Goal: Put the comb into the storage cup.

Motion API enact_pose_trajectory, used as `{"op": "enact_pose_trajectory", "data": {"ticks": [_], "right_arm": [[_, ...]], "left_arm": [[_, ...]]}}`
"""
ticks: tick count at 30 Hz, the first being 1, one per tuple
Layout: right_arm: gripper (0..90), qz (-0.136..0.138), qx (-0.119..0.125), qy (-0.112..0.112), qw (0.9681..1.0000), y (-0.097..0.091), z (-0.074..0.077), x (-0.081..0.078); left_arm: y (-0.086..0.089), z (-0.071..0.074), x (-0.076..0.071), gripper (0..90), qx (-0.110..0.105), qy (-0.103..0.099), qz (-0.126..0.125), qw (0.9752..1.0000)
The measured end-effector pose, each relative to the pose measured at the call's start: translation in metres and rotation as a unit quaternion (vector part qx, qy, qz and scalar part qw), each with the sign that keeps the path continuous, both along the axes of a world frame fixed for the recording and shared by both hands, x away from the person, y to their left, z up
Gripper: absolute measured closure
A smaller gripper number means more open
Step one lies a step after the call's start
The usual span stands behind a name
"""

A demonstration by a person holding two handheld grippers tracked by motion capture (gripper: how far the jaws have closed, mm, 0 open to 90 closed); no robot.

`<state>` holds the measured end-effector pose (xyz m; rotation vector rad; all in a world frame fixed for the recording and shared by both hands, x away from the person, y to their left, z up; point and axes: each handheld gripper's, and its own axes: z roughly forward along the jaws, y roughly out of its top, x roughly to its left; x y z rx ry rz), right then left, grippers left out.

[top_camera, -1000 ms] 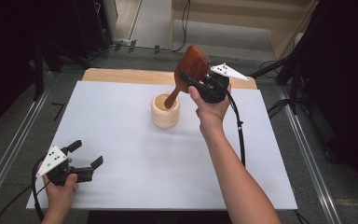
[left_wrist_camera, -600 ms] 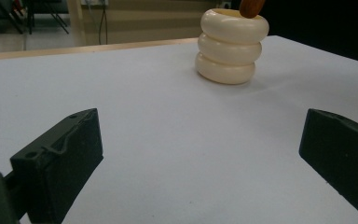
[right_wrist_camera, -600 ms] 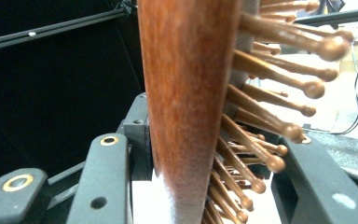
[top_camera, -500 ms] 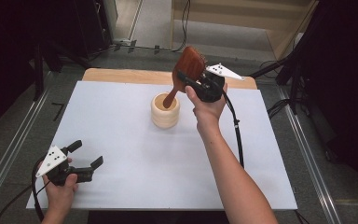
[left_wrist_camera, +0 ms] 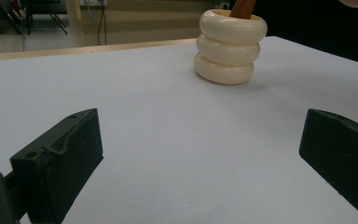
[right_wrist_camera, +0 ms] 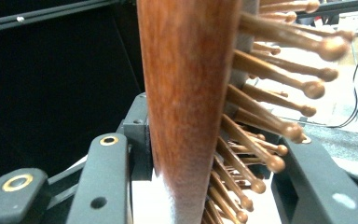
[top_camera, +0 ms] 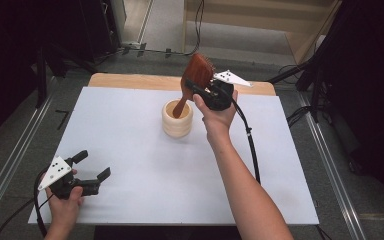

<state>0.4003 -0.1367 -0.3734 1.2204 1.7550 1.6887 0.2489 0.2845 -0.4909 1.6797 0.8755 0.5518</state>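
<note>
Step in hand, by my reading: standing the wooden hairbrush [top_camera: 196, 75] handle-down in the cream ribbed holder [top_camera: 177, 119], which sits mid-bench toward the far edge of the white bench [top_camera: 130, 150].

Right gripper [top_camera: 206, 91]: fingers clamped on the brush head, back plate against one pad, bristle side toward the other. Brush is tilted, with the handle tip already inside the holder's mouth.

To do it well: lower along the line of the handle rather than straight down, so the tip slides to the bottom instead of levering the holder's rim. The holder looks light and is unsupported; a sideways push could tip or skate it. Let go only once the handle rests on the bottom and the head leans on the rim.

Left gripper [top_camera: 87, 172]: fingers wide, nothing between them, resting near the front left corner, well apart from the holder.

Views compared: the right gripper view gives the grip itself, with ball-tipped pins [right_wrist_camera: 261, 121] splayed beside the wood, but no holder. The left gripper view shows the holder's three stacked rings [left_wrist_camera: 227, 46] and the handle entering its mouth, side-on. The high view gives the tilt and spacing.
</note>
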Motion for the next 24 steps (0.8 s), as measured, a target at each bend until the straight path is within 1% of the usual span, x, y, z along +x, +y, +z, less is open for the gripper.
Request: {"op": "enact_pose_trajectory", "data": {"ticks": [13, 15, 17, 18, 20, 24], "right_arm": [[52.7, -0.001, -0.005, 0.012, 0.9999, 0.008, -0.014, 0.006], [52.7, -0.002, -0.001, 0.018, 0.9998, 0.008, -0.016, 0.007], [52.7, 0.000, 0.007, 0.023, 0.9997, 0.008, -0.019, 0.008], [52.7, 0.001, 0.006, 0.023, 0.9997, 0.009, -0.020, 0.008], [52.7, -0.001, -0.006, 0.021, 0.9998, 0.011, -0.021, 0.008], [52.7, -0.001, -0.009, 0.025, 0.9996, 0.014, -0.024, 0.008]], "left_arm": [[0.000, 0.000, 0.000, 0.0, 0.000, 0.000, -0.001, 1.0000], [0.000, 0.000, 0.000, 0.0, 0.000, 0.000, -0.001, 1.0000], [0.000, 0.000, 0.000, 0.0, 0.000, -0.001, -0.001, 1.0000], [0.000, 0.000, 0.000, 0.0, 0.000, -0.001, -0.001, 1.0000], [0.000, 0.000, 0.000, 0.0, 0.000, -0.001, -0.002, 1.0000], [0.000, 0.000, 0.000, 0.0, 0.000, 0.000, -0.002, 1.0000]]}}
